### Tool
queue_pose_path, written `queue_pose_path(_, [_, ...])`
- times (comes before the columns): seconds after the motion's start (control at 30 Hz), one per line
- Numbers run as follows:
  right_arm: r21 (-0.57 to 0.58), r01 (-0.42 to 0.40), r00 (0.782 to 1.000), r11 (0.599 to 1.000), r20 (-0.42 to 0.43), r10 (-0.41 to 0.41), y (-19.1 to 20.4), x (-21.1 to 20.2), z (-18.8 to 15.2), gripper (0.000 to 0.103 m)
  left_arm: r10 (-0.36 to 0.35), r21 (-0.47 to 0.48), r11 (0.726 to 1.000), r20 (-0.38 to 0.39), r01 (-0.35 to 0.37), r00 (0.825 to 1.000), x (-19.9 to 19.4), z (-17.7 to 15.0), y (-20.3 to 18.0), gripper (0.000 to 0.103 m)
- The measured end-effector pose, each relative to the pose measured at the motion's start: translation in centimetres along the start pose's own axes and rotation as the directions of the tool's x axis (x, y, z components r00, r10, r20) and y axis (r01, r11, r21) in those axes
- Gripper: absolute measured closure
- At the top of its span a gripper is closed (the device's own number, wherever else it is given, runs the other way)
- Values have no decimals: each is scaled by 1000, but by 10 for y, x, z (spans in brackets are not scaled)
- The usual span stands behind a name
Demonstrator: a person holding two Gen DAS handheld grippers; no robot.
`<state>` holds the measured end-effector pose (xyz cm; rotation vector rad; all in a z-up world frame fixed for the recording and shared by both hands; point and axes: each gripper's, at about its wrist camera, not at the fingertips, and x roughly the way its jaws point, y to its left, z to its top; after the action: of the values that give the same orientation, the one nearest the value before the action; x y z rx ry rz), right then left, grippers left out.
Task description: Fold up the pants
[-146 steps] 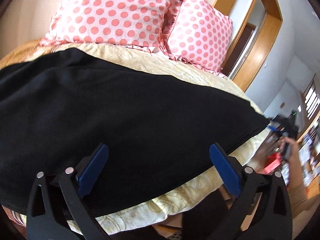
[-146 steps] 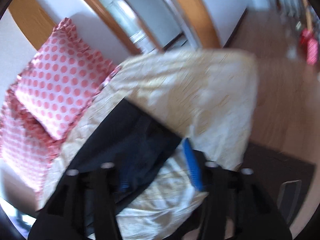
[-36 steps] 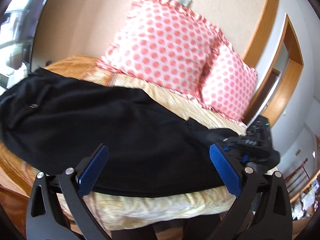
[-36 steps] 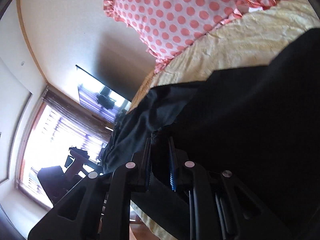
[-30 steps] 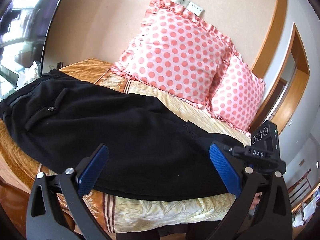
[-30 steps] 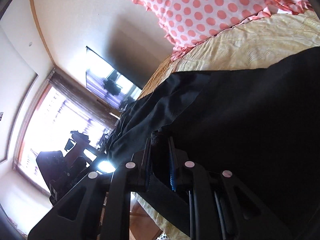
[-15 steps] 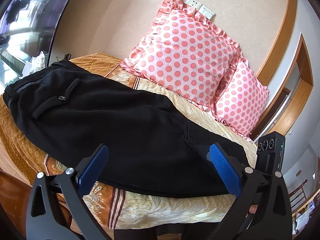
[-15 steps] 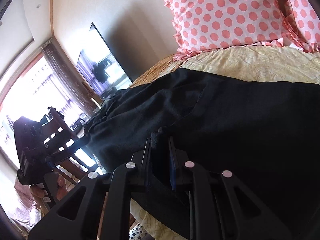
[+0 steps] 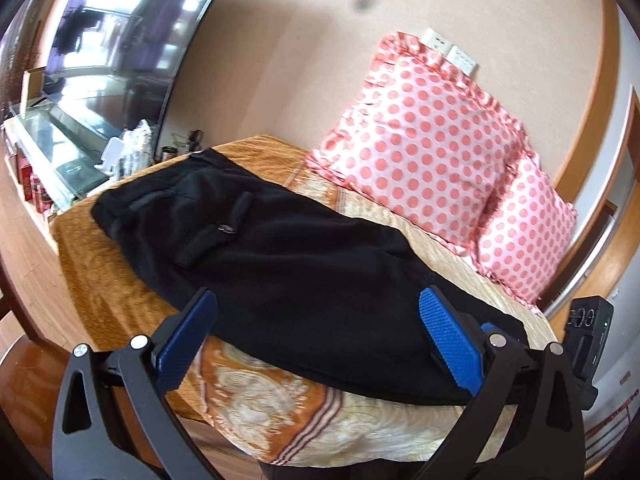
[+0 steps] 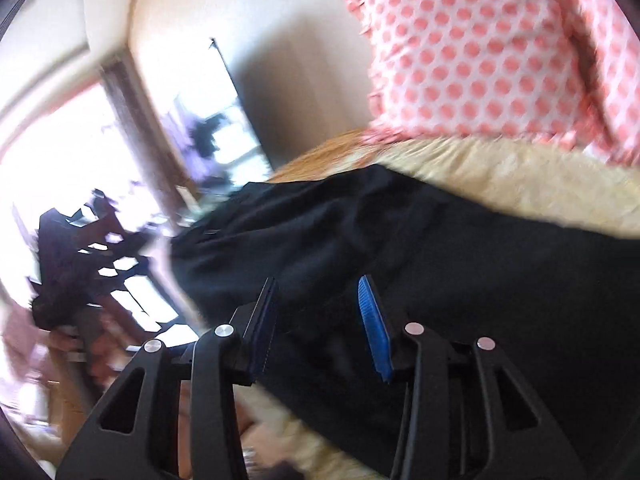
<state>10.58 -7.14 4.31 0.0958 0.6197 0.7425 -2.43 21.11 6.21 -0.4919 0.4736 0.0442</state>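
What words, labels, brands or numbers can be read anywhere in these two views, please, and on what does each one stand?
None can be read in either view.
Black device behind the left gripper: round markings and a small green light, too small to read.
Wall sockets above the polka-dot pillow: no legible print.
Button on the black pants: too small to tell.
Right wrist view: blurred throughout.

Pants (image 9: pixel 288 264) lie flat along the near edge of a bed (image 9: pixel 280 404), waistband to the left. Two pillows (image 9: pixel 424 160) stand behind them against the wall, below wall sockets (image 9: pixel 450 54). A television (image 9: pixel 100 40) stands left of the bed.
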Motion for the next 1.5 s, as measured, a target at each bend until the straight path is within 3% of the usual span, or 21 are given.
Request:
queue_pose_path(0.03, [-46,90,996,995,-15,-91,4,6,2,60,10,-10,1000,0,-10,1000,0,1,4,2])
queue_pose_path(0.07, [-75,127,991,989,-33,-130,8,12,2,60,24,-29,999,-3,-24,1000,0,3,11,2])
queue_pose_path(0.2, [-179,148,975,973,-139,-174,26,37,-11,60,27,-102,994,-39,-31,999,3,10,32,2])
queue_pose_path(0.33, [-206,149,976,967,-129,-177,32,37,-19,56,1,-223,975,-61,-15,998,4,22,64,2])
queue_pose_path(0.37, [-177,132,977,975,-140,-158,28,36,-19,49,-12,-267,964,-62,-5,998,5,27,75,2])
queue_pose_path(0.43, [-122,102,980,987,-159,-121,18,35,-20,43,-53,-350,936,-56,30,997,9,35,97,2])
queue_pose_path(0.57, [-107,88,982,990,-156,-104,15,35,-19,42,-91,-453,890,-75,47,993,24,45,125,2])
queue_pose_path(0.7, [-112,79,983,991,-157,-96,18,35,-20,38,-23,-488,873,-101,-29,995,33,49,140,2])
queue_pose_path(1.03, [-89,58,987,994,-146,-71,14,35,-21,37,-53,-506,863,-79,6,995,56,65,150,2])
queue_pose_path(1.23, [-76,45,990,996,-133,-55,13,35,-22,36,-101,-485,871,-36,71,994,66,64,148,4])
queue_pose_path(1.27, [-73,44,990,996,-131,-54,12,35,-22,36,-85,-473,879,-41,55,996,66,64,145,8])
queue_pose_path(1.4, [-59,36,991,998,-123,-43,11,35,-23,36,27,-433,899,-92,-65,995,68,63,137,49])
queue_pose_path(1.43, [-56,34,992,998,-123,-41,11,34,-23,36,46,-428,900,-92,-81,995,67,62,136,54])
queue_pose_path(1.5, [-52,32,992,998,-121,-38,11,33,-23,36,45,-426,901,-94,-81,995,68,62,135,75])
